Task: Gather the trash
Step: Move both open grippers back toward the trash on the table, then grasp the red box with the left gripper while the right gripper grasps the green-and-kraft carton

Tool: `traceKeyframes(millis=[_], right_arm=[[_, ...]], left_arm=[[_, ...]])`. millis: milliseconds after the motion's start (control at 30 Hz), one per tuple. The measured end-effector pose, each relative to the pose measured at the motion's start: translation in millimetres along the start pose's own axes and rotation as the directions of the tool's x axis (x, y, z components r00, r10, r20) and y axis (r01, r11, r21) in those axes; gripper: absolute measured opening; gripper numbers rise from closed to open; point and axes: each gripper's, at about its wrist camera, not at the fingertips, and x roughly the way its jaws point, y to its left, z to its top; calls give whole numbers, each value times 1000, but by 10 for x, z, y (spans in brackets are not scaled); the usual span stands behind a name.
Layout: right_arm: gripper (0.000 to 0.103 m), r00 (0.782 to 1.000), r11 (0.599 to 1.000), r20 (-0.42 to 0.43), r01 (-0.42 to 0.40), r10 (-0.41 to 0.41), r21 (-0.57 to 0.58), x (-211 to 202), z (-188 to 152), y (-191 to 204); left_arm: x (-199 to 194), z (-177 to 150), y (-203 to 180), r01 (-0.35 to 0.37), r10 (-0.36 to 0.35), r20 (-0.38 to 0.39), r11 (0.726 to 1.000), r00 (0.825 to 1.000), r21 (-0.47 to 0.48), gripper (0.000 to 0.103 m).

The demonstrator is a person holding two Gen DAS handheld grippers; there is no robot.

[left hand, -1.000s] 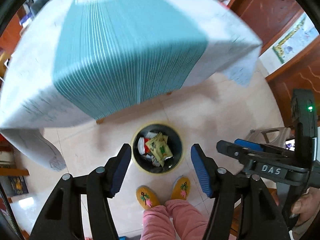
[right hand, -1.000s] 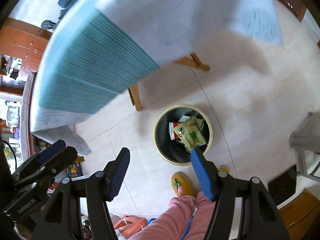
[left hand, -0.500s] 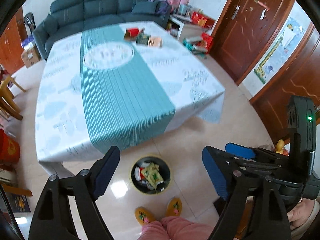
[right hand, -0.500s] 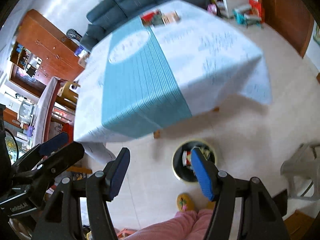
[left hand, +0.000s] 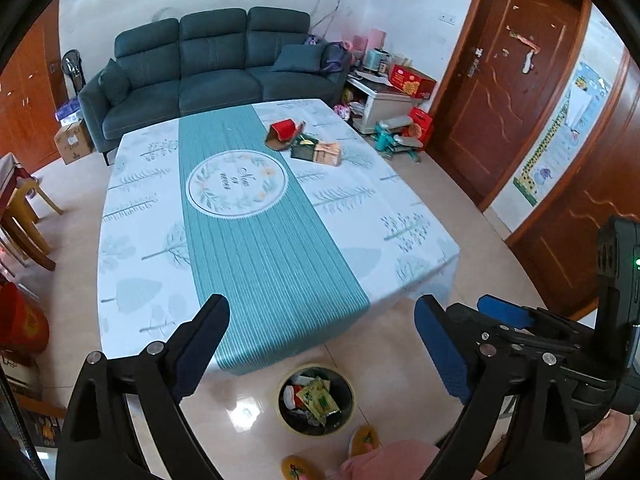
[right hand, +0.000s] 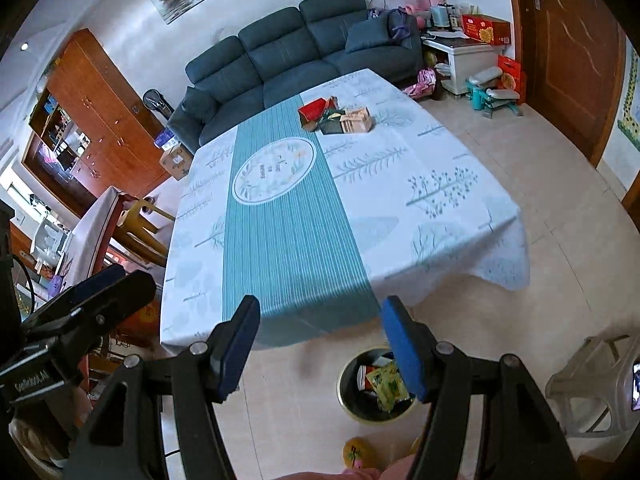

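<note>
A round dark trash bin (left hand: 316, 400) with wrappers inside stands on the floor at the table's near end; it also shows in the right wrist view (right hand: 370, 388). Trash lies at the table's far end: a red carton (left hand: 285, 131), a dark packet (left hand: 303, 150) and a tan box (left hand: 328, 153); the same pile shows in the right wrist view (right hand: 336, 118). My left gripper (left hand: 320, 340) is open and empty, above the table's near edge. My right gripper (right hand: 320, 344) is open and empty, beside the left one.
The table (left hand: 256, 240) wears a white and teal cloth. A dark sofa (left hand: 216, 68) stands behind it. A wooden door (left hand: 504, 92) is at the right, a white plastic stool (right hand: 588, 384) at the near right, wooden chairs (left hand: 24, 216) at the left.
Both grippers have risen and tilted up from looking down at the bin to looking across the tabletop. The left gripper's jaws have opened wider. The trash pile has come into view.
</note>
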Motion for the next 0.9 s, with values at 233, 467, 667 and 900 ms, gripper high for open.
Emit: traceKeyframes(millis=[233,467,667,900], right_arm=[[64,1000,999,-25,0,-1,-51,395,459,-83],[64,998,975,-45,-48,39,-216,1018,1401,-228],[64,989,927,-137,-109,63,-359,1764,2354,-424],[64,973,835,-226,-155,38,-528,2734,3087,-492]], left_arm=[[411,416,65,-38,38,9,999,999,-36,93],[1128,1093,33,-96,98,22,992,995,-86,93],[1949,1801,103,-117,106,-64,973,992,-200,93],[2774,2305,276,-206,178,-141,953,974,-222,98]])
